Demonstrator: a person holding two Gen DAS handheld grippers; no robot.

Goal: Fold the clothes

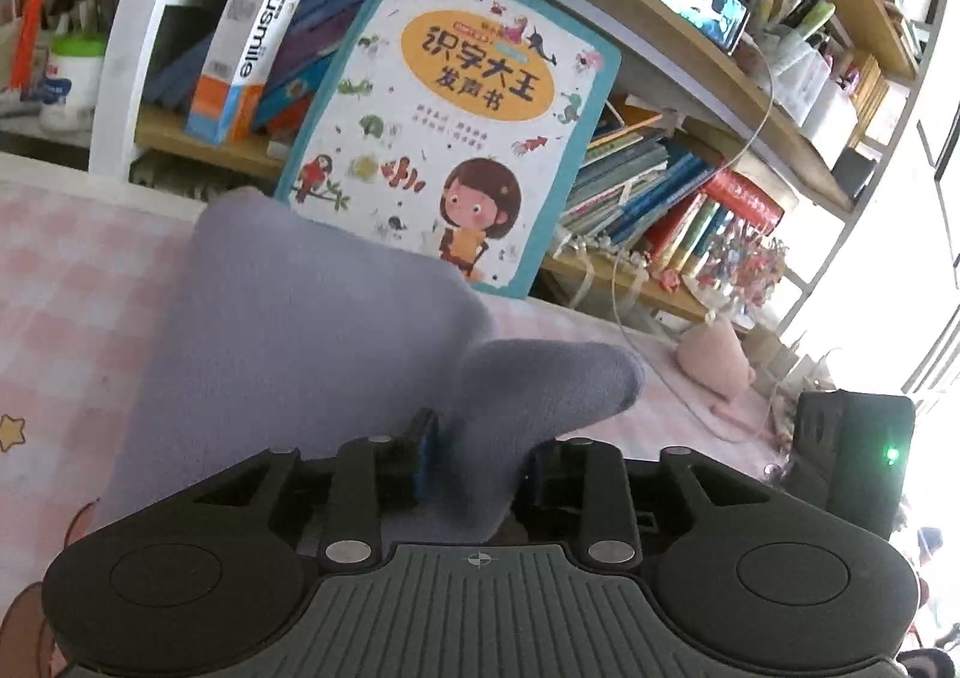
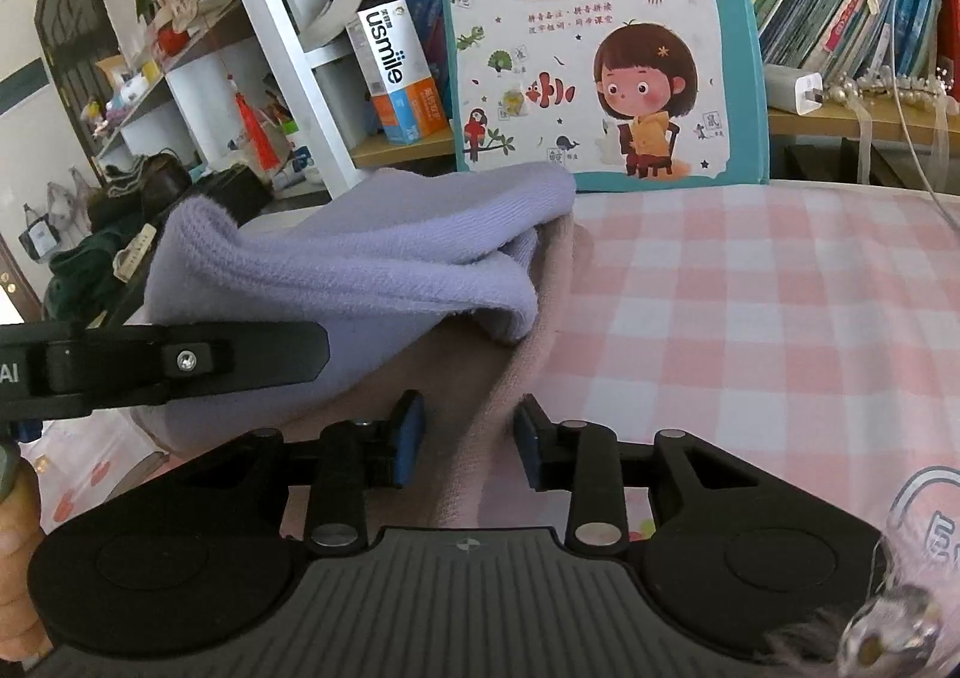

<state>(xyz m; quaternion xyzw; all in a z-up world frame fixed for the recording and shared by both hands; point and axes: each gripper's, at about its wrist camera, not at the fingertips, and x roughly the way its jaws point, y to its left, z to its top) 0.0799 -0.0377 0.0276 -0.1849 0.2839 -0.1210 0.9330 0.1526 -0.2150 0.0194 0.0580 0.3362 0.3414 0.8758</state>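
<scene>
1. The left hand-held gripper (image 1: 477,465) is pointing slightly downward, its blue-padded jaws standing partly apart with a fold of the lavender sock (image 1: 312,330) bunched between them; whether the pads are pressing on the knit I cannot tell.
2. The right hand-held gripper (image 2: 468,441) is also tilting downward, its jaws partly apart with a ridge of the mauve sock (image 2: 474,378) running up between the blue pads; the pads are not visibly pinching it.
3. In the right wrist view, the left gripper's black finger is reaching in from the left edge across the lavender sock.
4. The lavender sock is soft, ribbed knit, folding over on itself in a rounded heap on top of the mauve one.
5. Both socks are lying on the pink-and-white checked cloth (image 2: 750,318) covering the desk.
6. A glossy children's book (image 2: 600,36) with a teal border is standing upright behind them, against a cluttered wooden bookshelf (image 1: 690,48).
</scene>
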